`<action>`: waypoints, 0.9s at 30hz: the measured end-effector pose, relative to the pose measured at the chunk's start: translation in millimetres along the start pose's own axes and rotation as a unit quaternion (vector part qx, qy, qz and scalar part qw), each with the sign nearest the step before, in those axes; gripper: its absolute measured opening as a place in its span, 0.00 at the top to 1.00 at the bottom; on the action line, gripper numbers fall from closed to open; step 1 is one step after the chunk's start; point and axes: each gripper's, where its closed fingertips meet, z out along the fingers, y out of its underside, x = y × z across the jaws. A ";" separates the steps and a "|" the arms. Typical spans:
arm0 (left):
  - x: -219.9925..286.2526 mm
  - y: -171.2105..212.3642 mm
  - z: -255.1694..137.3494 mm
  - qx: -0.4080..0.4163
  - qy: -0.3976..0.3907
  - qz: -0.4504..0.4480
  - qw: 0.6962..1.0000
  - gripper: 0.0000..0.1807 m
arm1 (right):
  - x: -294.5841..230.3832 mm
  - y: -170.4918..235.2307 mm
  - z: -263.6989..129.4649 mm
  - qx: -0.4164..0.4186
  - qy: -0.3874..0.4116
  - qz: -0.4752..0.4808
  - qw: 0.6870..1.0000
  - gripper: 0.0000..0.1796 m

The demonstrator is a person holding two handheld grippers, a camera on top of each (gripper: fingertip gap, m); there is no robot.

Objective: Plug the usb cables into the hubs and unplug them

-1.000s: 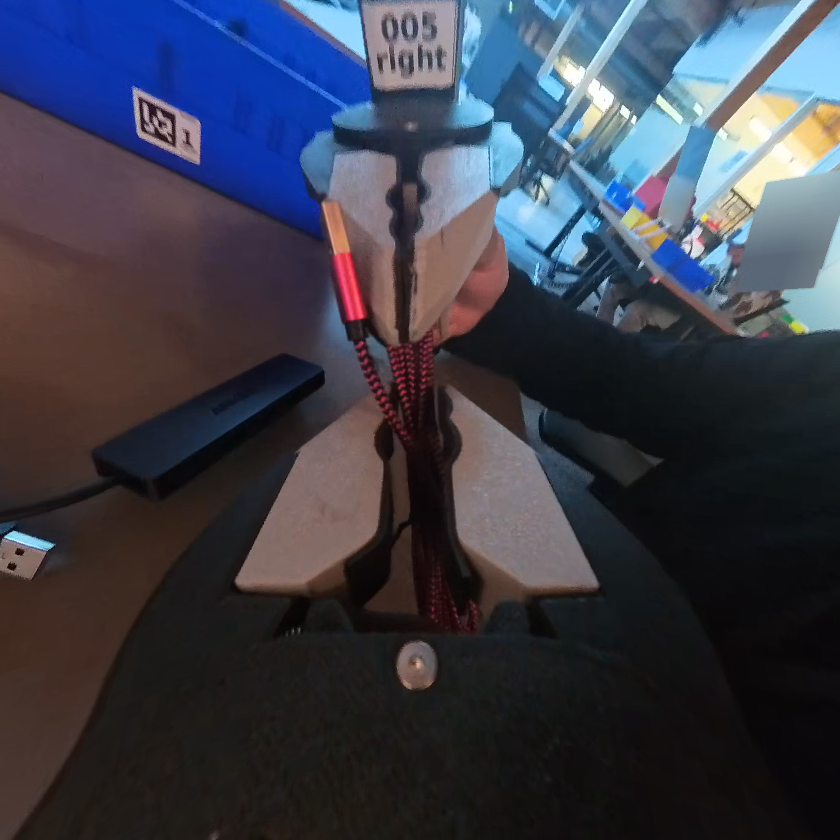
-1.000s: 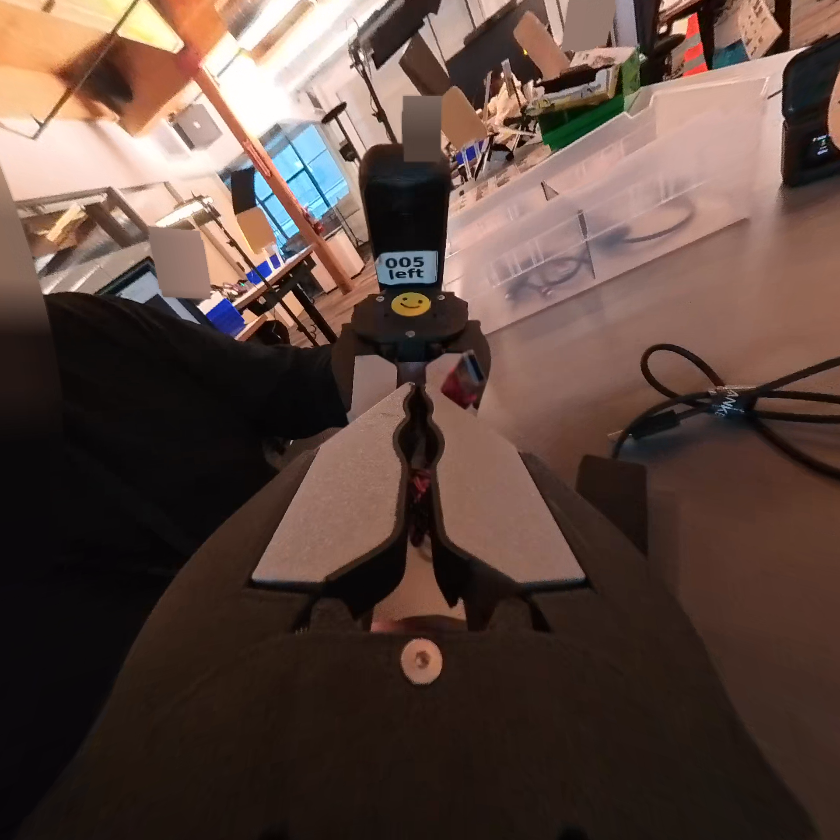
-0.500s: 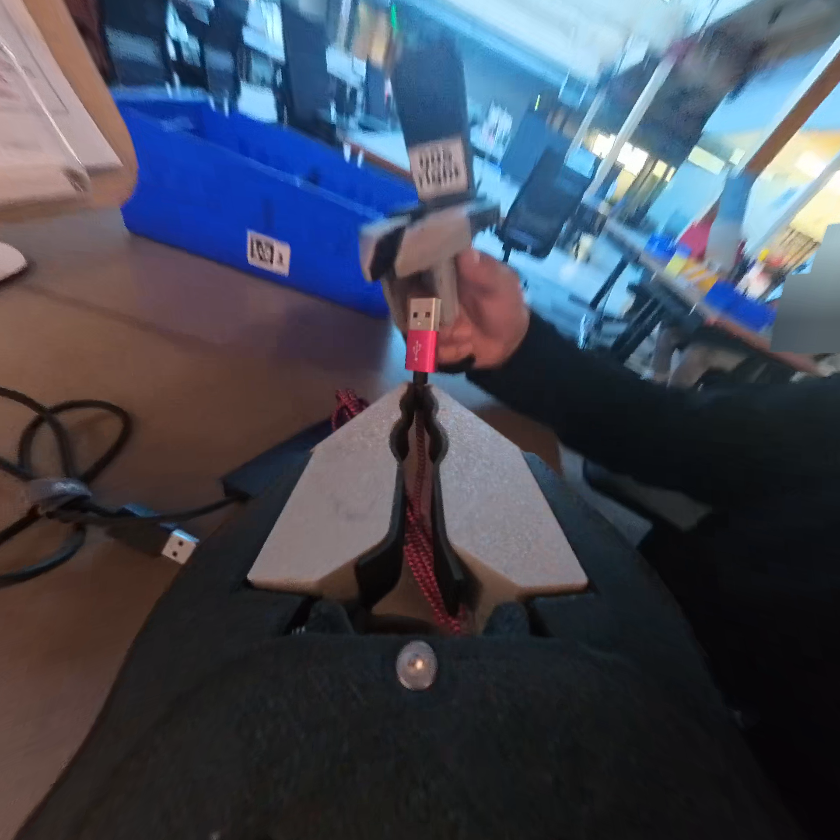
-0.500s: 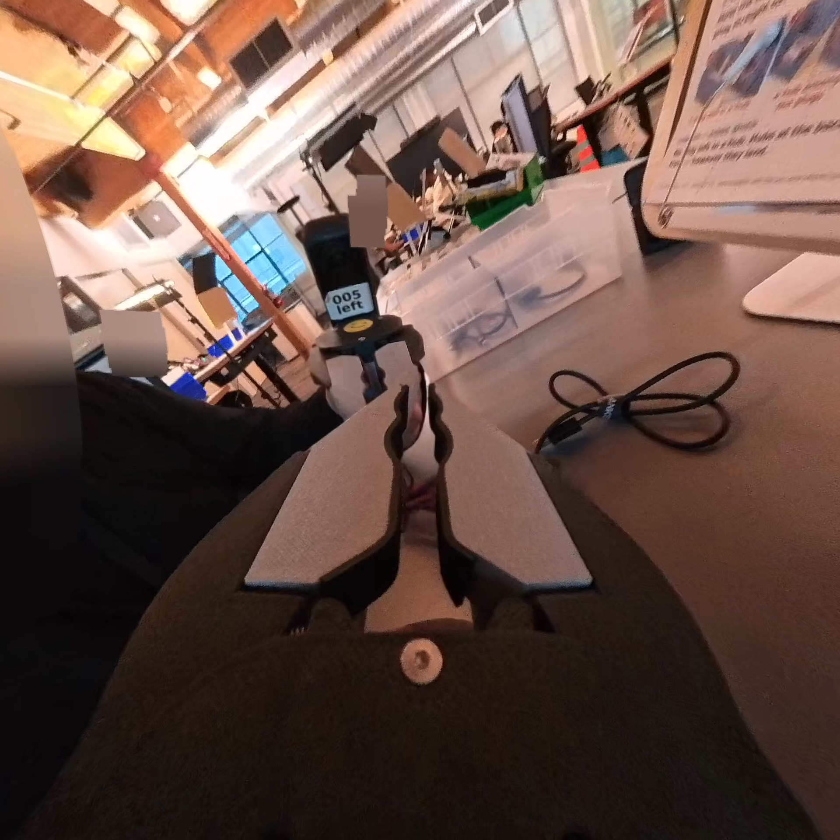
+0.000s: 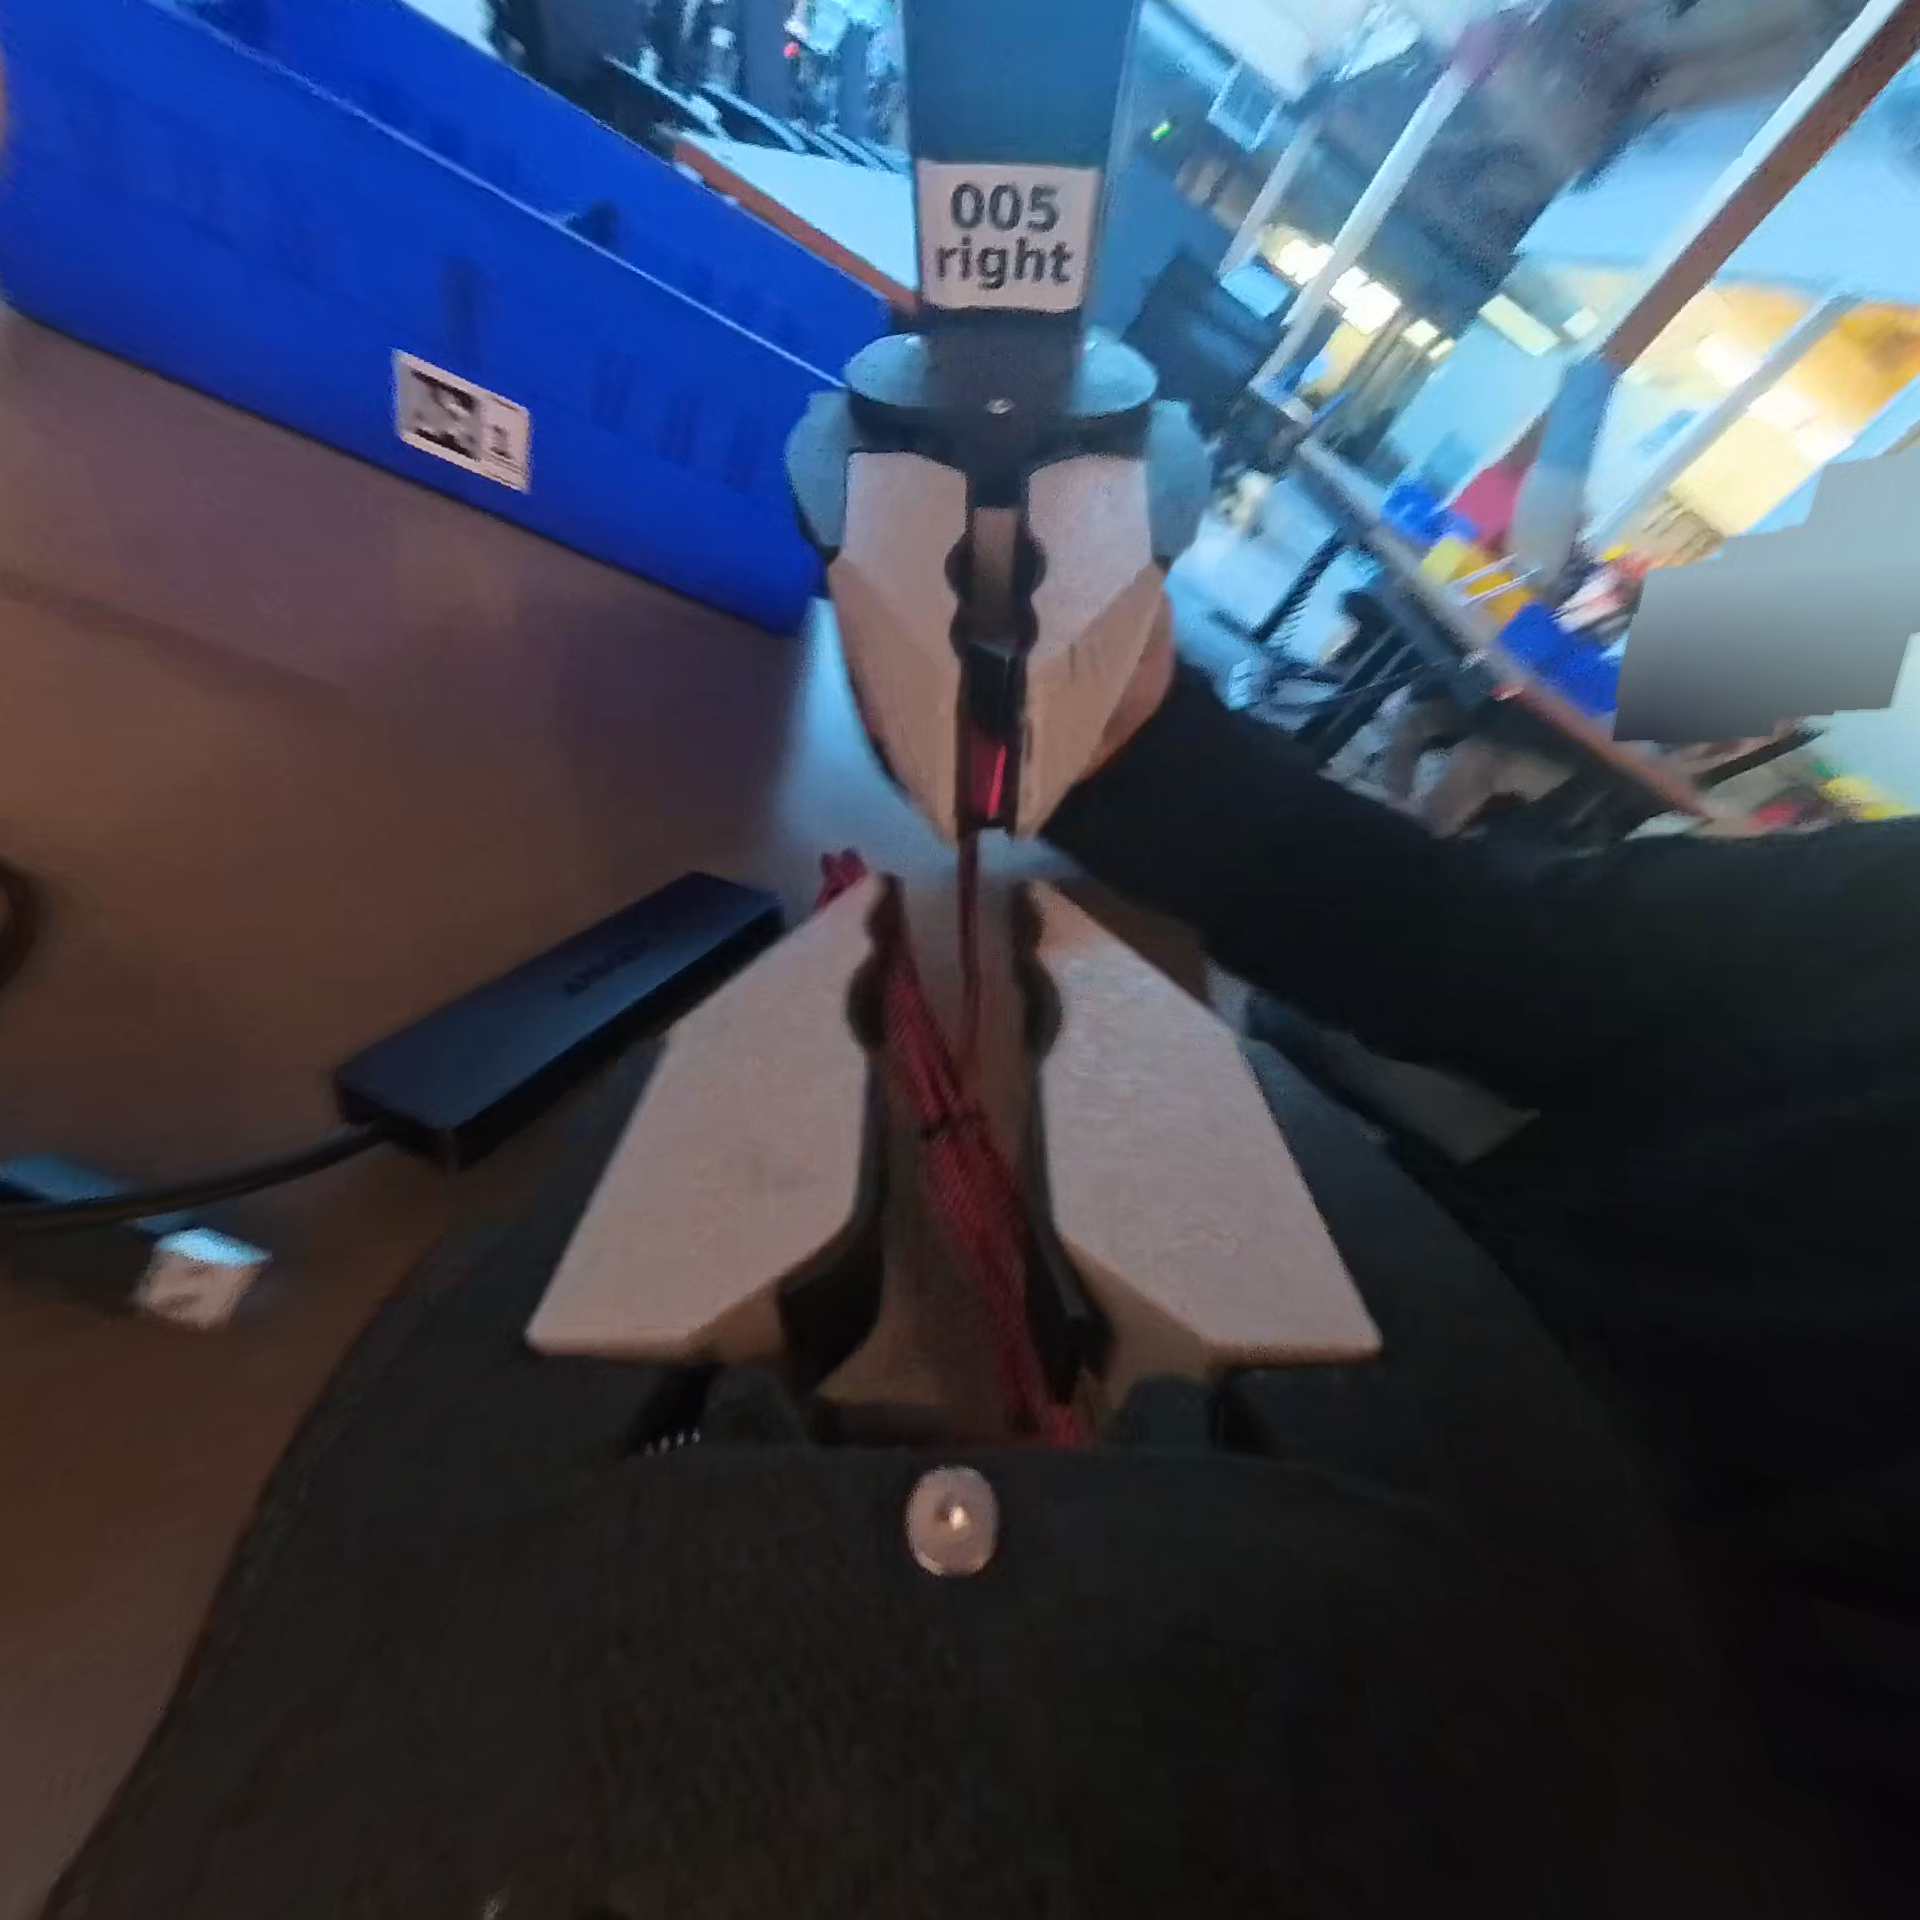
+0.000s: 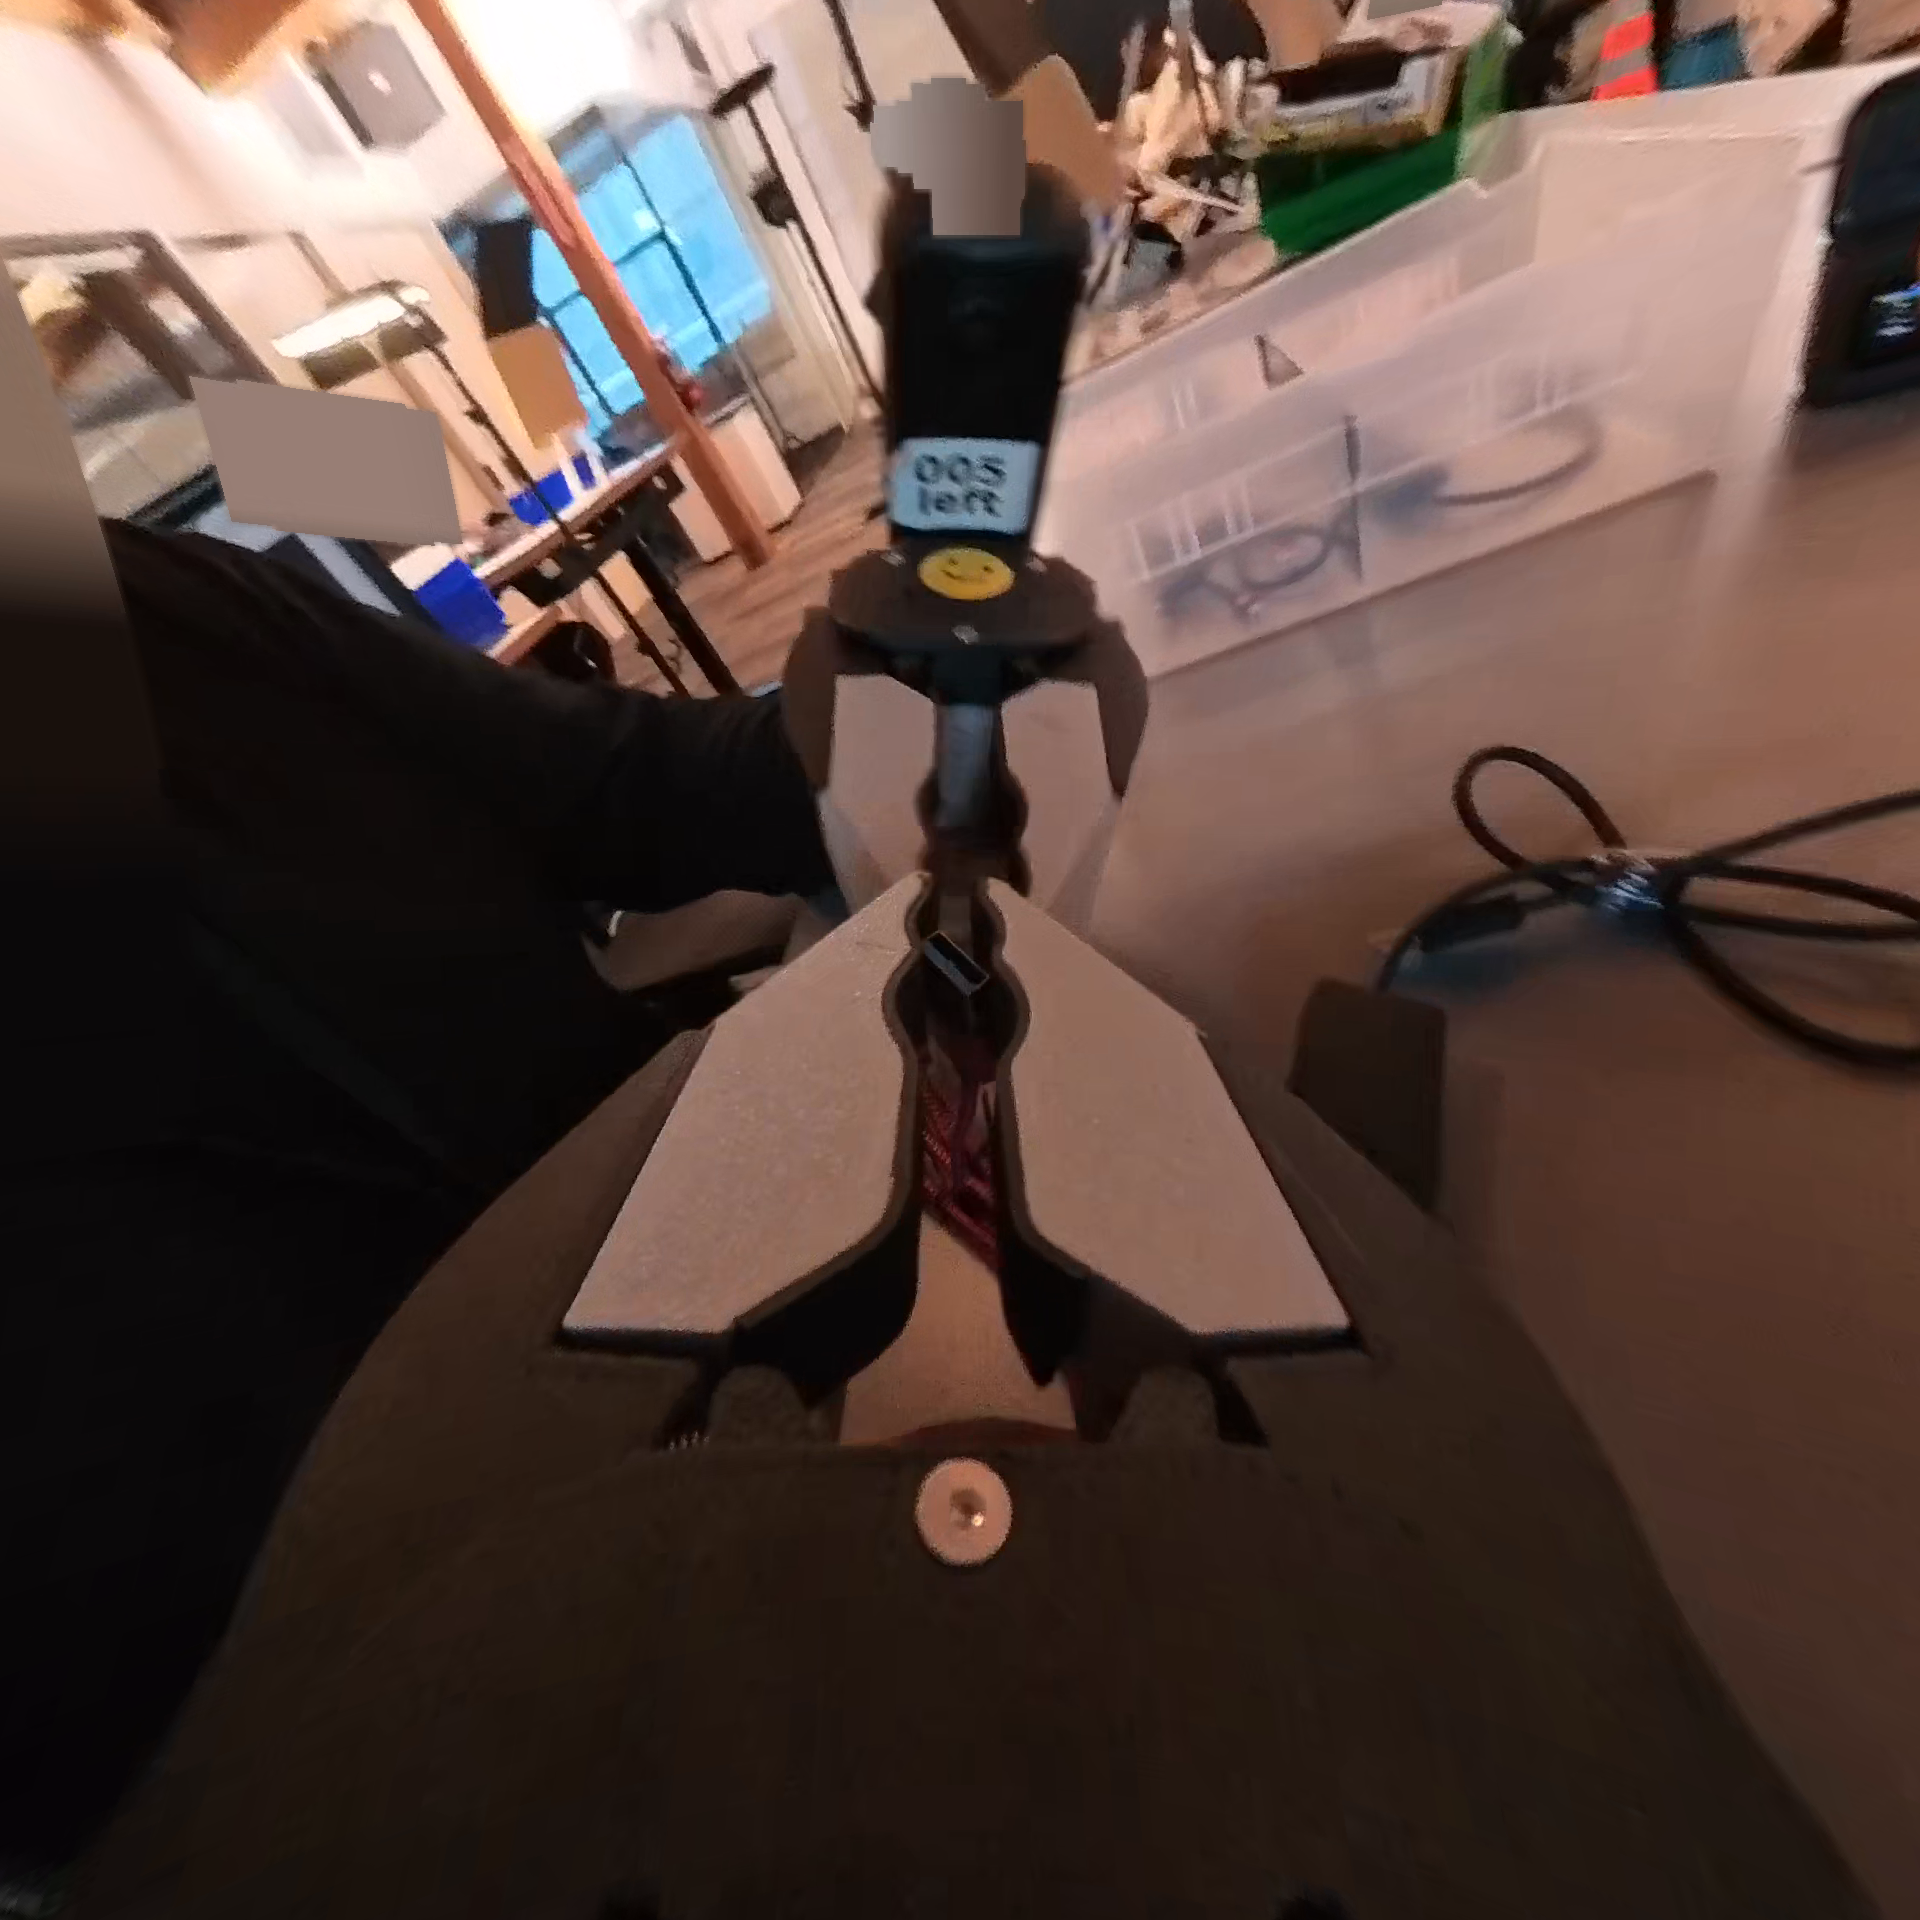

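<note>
The red braided usb cable (image 5: pixel 961 1122) hangs in the air between the two tools, above the counter (image 5: pixel 312 790). In the left wrist view the left tool (image 5: pixel 956 894) has its fingers (image 5: pixel 748 1122) parted by a narrow gap, and the bundled strands of the cable run down through that gap; whether the pads actually squeeze the bundle or only flank it cannot be told. A single strand rises from the bundle to the right tool (image 5: pixel 982 821), which faces the camera tip to tip with the left one. The right tool's fingers are pressed in on the cable's plug (image 5: pixel 989 727), red at its base with a dark metal end that sits in the notch between the pads.

In the right wrist view the same plug (image 6: pixel 954 971) shows as a dark open-ended connector pinched near the tips of the right tool (image 6: pixel 956 904), with the red braid (image 6: pixel 961 1164) visible lower in the slot. The left tool (image 6: pixel 966 831) stands just beyond it.

A black hub (image 5: pixel 561 1029) lies on the counter to the left of the left tool, its own dark lead (image 5: pixel 208 1184) trailing toward the left edge, beside a loose silver plug (image 5: pixel 197 1262). A blue bin (image 5: pixel 416 343) stands along the far side of the counter. A bundled black cable (image 6: pixel 1662 904) rests on the counter at the right of the right wrist view, in front of a clear plastic bin (image 6: pixel 1403 436).
</note>
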 end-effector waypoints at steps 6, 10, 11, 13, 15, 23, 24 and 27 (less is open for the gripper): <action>-61.6 2.7 -31.7 -0.121 -0.251 0.356 0.892 0.77 | 17.5 7.8 -37.5 -0.014 0.050 0.059 0.997 0.98; -100.9 34.0 -21.0 -0.269 -0.289 0.507 0.767 0.77 | 33.8 26.7 -45.1 -0.033 0.060 0.132 0.989 0.98; -104.7 33.9 -15.4 -0.261 -0.288 0.510 0.767 0.78 | 35.6 27.6 -45.8 -0.030 0.057 0.147 0.987 0.98; -108.6 32.0 -5.3 -0.247 -0.275 0.522 0.769 0.83 | 40.2 30.9 -46.9 -0.034 0.067 0.156 0.985 0.98; -114.4 29.9 1.7 -0.241 -0.275 0.554 0.748 0.88 | 44.0 34.9 -46.4 -0.042 0.078 0.160 0.983 0.98; -36.9 -80.7 -49.9 0.043 -0.466 0.752 0.464 0.96 | 56.9 3.1 -71.0 0.033 0.152 0.098 0.983 0.89; -13.9 -94.1 -61.4 0.088 -0.476 0.762 0.430 0.96 | 56.7 -3.1 -75.3 0.051 0.155 0.092 0.982 0.89; 46.2 -128.9 -100.2 0.233 -0.472 0.709 0.469 0.95 | 59.0 -8.6 -79.0 0.063 0.175 0.075 0.980 0.88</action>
